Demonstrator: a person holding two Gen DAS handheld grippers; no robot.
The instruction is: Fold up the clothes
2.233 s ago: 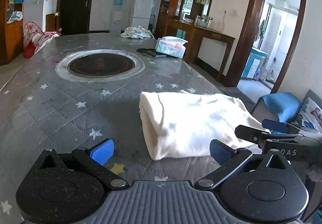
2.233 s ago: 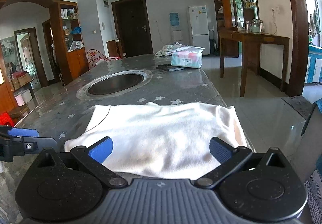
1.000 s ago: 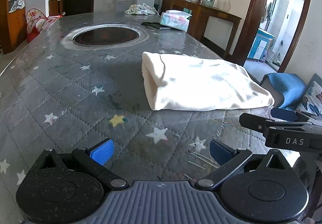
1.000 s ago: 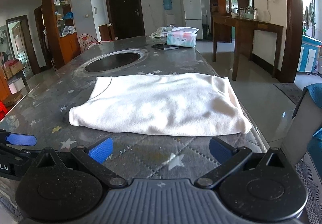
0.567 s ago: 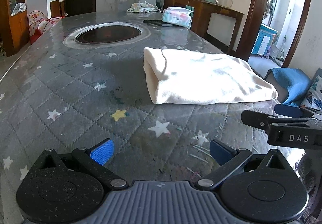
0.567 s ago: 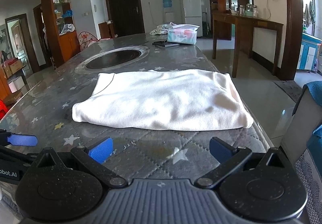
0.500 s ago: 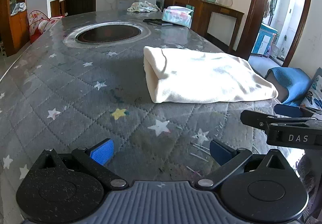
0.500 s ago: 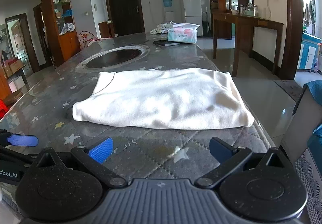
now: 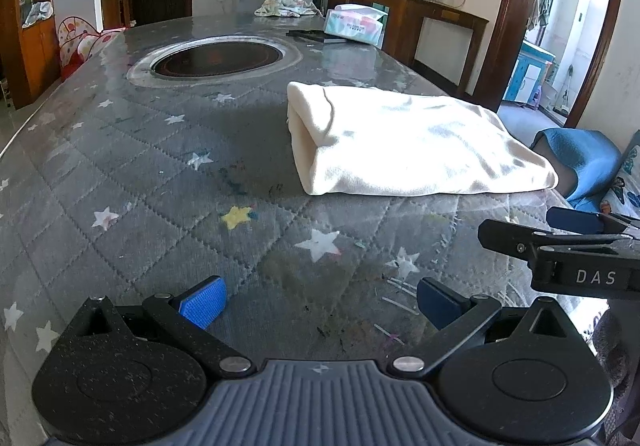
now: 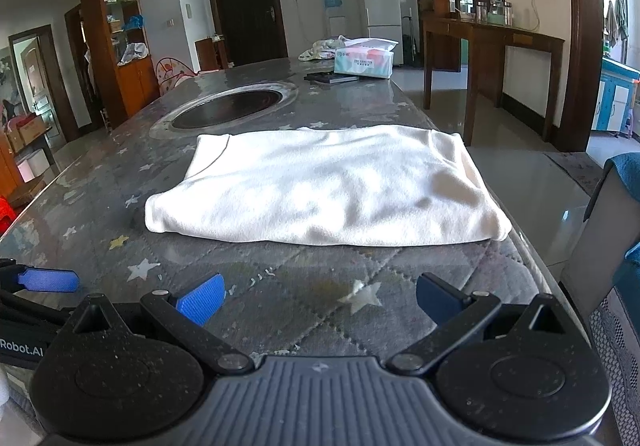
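1. Left gripper: jaws spread wide, nothing between them, held low over the near edge of the counter. From here the cloth lies ahead and to the right, well apart from the pads, its folded end facing this gripper.
2. Cloth: a cream folded piece lying flat on the counter's right half, near the right edge, with the round inset beyond it to the left. In the right view its long axis runs left to right across the frame, and its near long edge faces both grippers.
3. Right gripper: also wide open and empty, over the near counter edge. The cloth sits almost straight ahead of it, so I judge this gripper the better placed for the near edge and the right corner; the left one is nearer the left folded end. The right gripper also shows at the right of the left view.
4. Far end of the counter: a tissue box, a dark flat item just beside it and a bundle of fabric behind, all well apart from the cloth.
5. Against the earliest frames: both grippers have drawn back from the cloth, which then filled the foreground just beyond the pads; a strip of bare quilted counter now lies between. The cloth itself looks unmoved, and over the last half second the views barely differ.
6. Judgement: this fold looks finished; a further fold would bring one short end across to the other
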